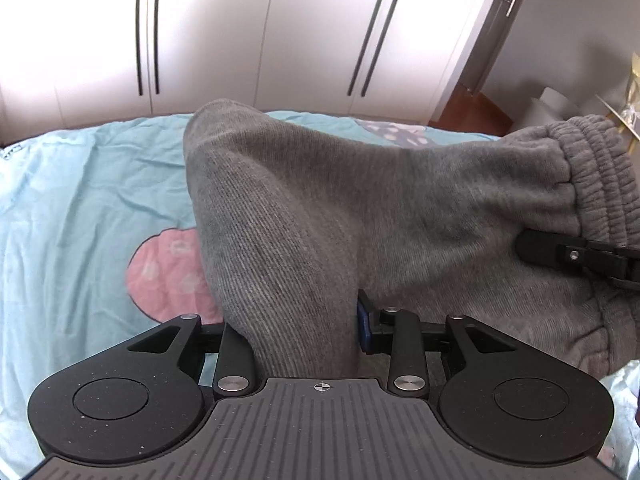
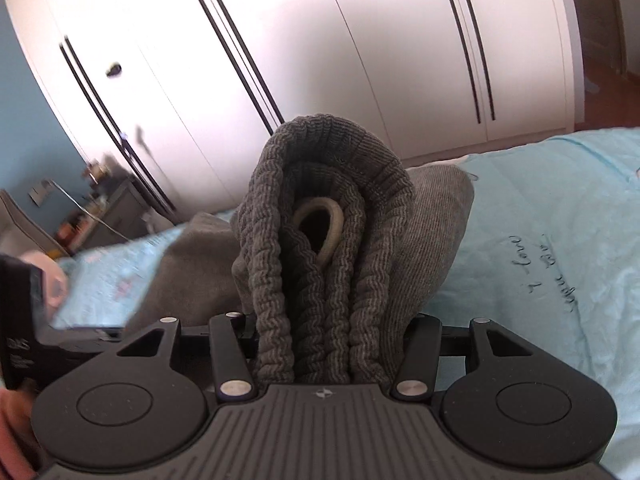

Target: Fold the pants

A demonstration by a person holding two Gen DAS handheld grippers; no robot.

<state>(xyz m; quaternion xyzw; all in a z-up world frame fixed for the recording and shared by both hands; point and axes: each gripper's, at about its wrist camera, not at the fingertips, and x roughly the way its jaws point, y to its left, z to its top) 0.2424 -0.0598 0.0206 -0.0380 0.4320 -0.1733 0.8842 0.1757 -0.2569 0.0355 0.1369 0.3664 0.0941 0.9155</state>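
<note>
1. One pair of grey ribbed-knit pants (image 1: 320, 208), lifted over the light-blue printed bed sheet (image 1: 80, 200).
2. Two hand-held grippers: left hand-held gripper (image 1: 304, 336) clamps a leg fold; right hand-held gripper (image 2: 324, 340) clamps the bunched elastic waistband (image 2: 320, 280).

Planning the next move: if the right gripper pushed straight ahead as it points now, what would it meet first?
The right gripper already clamps the pants waistband; beyond the bunched fabric, probably the white wardrobe.
</note>
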